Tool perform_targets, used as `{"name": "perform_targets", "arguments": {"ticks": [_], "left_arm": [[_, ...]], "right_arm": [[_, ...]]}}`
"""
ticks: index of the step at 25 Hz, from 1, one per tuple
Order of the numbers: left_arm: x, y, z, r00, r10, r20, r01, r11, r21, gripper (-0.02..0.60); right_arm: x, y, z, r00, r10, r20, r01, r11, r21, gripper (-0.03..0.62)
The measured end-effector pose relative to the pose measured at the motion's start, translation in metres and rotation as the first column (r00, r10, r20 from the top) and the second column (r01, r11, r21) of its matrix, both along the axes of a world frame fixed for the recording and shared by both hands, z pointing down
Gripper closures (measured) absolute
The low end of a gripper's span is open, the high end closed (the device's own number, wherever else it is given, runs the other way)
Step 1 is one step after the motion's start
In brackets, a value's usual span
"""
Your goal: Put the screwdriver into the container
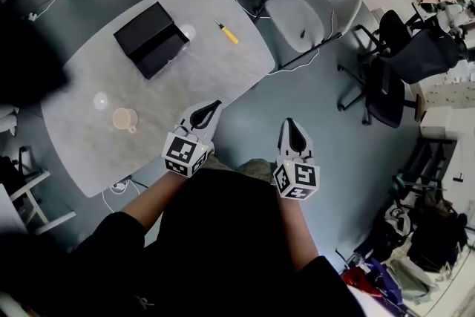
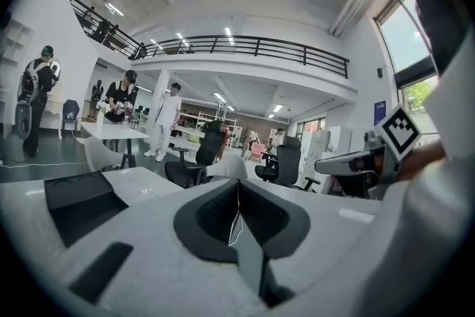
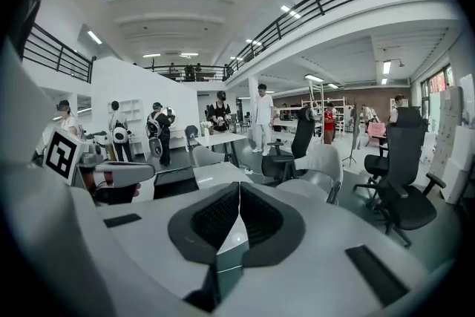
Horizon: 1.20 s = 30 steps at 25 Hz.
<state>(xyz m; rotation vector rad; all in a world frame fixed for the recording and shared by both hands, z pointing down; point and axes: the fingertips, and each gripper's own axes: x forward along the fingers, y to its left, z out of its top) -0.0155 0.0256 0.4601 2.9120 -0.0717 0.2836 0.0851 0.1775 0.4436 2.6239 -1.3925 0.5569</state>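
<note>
Although it shows small in the head view, the screwdriver [image 1: 228, 33] is judged light, rigid and liable to roll. A hold across the thicker yellow handle is advised, not on the thin shaft. It is noted as a short tool with a yellow handle and a dark slender end, laid flat on the grey table [image 1: 215, 70] near the black container [image 1: 148, 39] but apart from it. The left gripper [image 1: 213, 108] and right gripper [image 1: 291, 125] are well short of it, jaws closed together on nothing.
</note>
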Motion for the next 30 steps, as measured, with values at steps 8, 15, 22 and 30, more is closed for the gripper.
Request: {"name": "perform_targets", "arguments": {"ticks": [8,15,22,30], "left_arm": [[0.052,-0.039,0.023,0.997,-0.071,0.010,0.071,0.997,-0.038,0.565],[0.118,-0.059,0.078,0.982,-0.096,0.162,0.101,0.995,-0.020,0.565],[0.182,-0.098,0.135,0.926,-0.204,0.317,0.239,0.968,-0.076,0.563],[0.223,-0.145,0.204,0.814,-0.338,0.472,0.502,0.818,-0.281,0.560]], "right_arm": [[0.042,-0.034,0.029,0.996,-0.079,0.029,0.079,0.996,-0.028,0.582],[0.119,-0.072,0.048,0.986,-0.145,0.081,0.147,0.989,-0.013,0.582],[0.189,-0.126,0.056,0.944,-0.309,0.118,0.312,0.950,-0.007,0.582],[0.249,-0.164,0.061,0.890,-0.436,0.134,0.438,0.899,0.018,0.582]]}}
